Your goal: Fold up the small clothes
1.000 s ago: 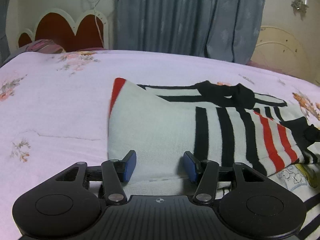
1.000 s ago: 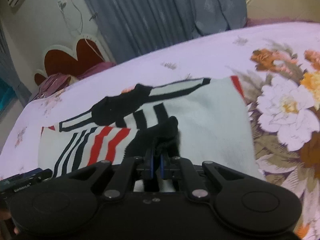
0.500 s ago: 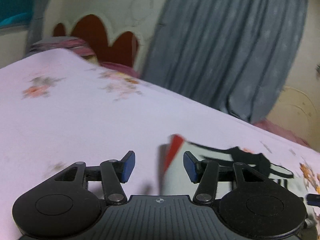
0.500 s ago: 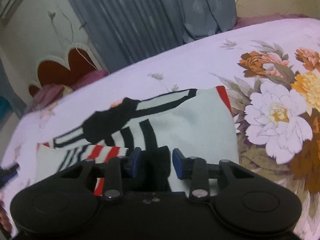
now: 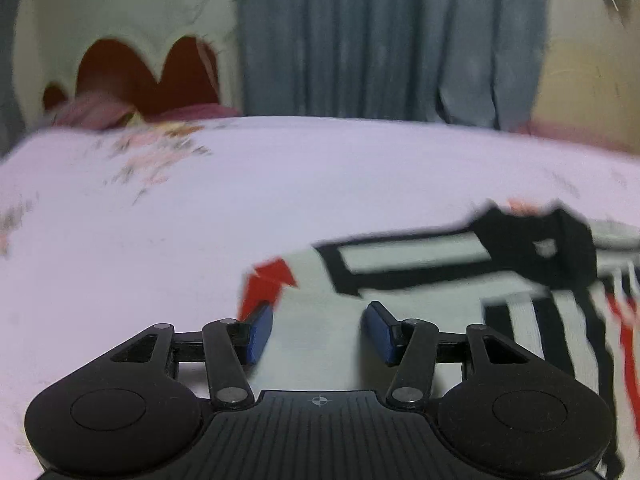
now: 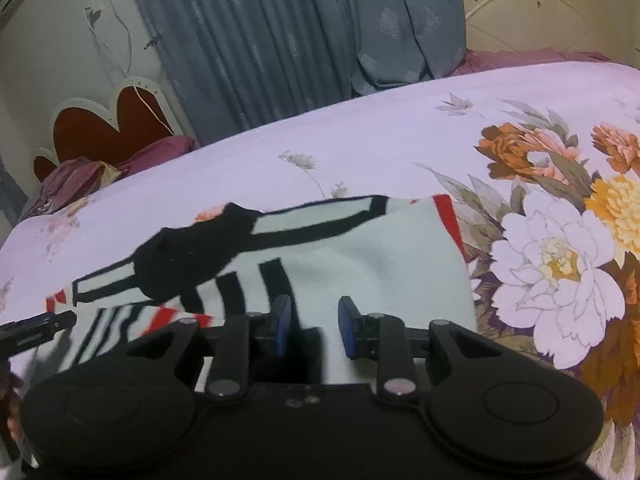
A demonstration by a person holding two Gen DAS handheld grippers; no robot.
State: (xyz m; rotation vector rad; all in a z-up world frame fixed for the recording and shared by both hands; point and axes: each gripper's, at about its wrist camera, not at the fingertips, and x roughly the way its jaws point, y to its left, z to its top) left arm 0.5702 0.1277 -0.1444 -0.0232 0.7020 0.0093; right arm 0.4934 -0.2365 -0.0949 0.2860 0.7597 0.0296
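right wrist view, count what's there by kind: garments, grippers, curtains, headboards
striped garment: 1
grippers: 2, the right gripper and the left gripper's tip at the edge
grey curtain: 1
headboards: 2, red headboard, cream headboard
total: 6

Grey-blue curtains, cream wall, red scalloped headboard, lilac floral bedspread, dim indoor light

Bed with pale lilac floral sheet fills mid-frame; big flower print at right. Striped white, black and red garment lies flat on it, lower center. Crumpled purple bedding at upper left, by the headboard.
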